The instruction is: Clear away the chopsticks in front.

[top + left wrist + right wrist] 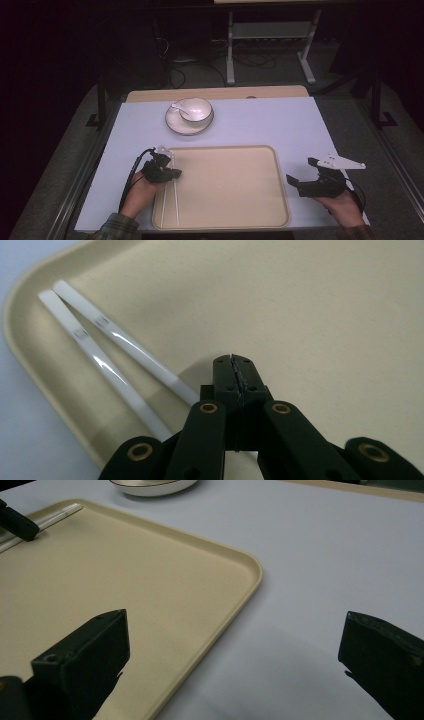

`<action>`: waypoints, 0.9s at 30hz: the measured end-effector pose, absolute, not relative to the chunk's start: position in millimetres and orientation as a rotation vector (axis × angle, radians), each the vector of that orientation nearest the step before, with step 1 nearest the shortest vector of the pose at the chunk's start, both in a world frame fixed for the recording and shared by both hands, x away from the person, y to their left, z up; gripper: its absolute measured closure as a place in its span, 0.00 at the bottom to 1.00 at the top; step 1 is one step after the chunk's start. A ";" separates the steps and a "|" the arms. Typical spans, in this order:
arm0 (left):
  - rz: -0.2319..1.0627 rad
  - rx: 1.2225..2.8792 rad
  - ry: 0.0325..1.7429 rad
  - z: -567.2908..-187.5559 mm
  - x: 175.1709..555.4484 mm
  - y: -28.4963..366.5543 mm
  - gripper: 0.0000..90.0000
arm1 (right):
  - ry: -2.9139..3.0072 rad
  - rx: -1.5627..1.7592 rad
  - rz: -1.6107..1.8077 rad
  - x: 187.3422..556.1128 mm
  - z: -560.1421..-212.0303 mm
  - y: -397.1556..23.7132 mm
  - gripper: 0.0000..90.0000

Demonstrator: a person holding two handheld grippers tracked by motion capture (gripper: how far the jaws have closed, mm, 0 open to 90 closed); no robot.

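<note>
A: At the tray's (227, 202) left edge, chopsticks (107, 362) lie side by side; left gripper (233, 371) pressed together beside them, pinching nothing.

B: Risk?

A: Closed jaws could nudge one stick over the rim. Right gripper (235, 667) spread wide at the right edge. Bowl (195, 110) with spoon (178, 106) on plate (175, 125) behind, no obstruction.

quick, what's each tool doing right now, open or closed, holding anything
Left tool: closed, nothing between its jaws; two white plastic chopsticks lie beside it on the beige rectangular tray.
Right tool: open, empty, over the tray's edge.
</note>
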State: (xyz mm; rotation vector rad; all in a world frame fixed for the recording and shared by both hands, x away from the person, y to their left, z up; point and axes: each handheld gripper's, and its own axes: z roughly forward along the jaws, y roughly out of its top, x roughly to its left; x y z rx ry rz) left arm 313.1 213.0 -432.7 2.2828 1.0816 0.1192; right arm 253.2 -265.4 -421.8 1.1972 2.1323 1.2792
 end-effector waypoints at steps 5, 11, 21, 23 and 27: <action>0.113 2.272 1.096 -432.7 304.9 218.5 1.00 | 2.134 1.195 1.277 253.4 -422.0 -265.2 0.00; 0.110 2.258 1.116 -432.8 301.8 226.2 1.00 | 2.134 1.196 1.273 253.3 -422.0 -265.1 0.00; 0.109 2.253 1.111 -431.9 301.6 226.6 0.99 | 2.138 1.196 1.270 254.5 -422.3 -264.3 0.00; 0.113 2.246 1.101 -430.1 302.2 227.0 0.99 | 2.140 1.193 1.271 254.5 -422.5 -263.7 0.00; 0.133 2.212 1.094 -426.0 302.6 229.2 0.93 | 2.142 1.188 1.272 254.5 -422.5 -263.6 0.00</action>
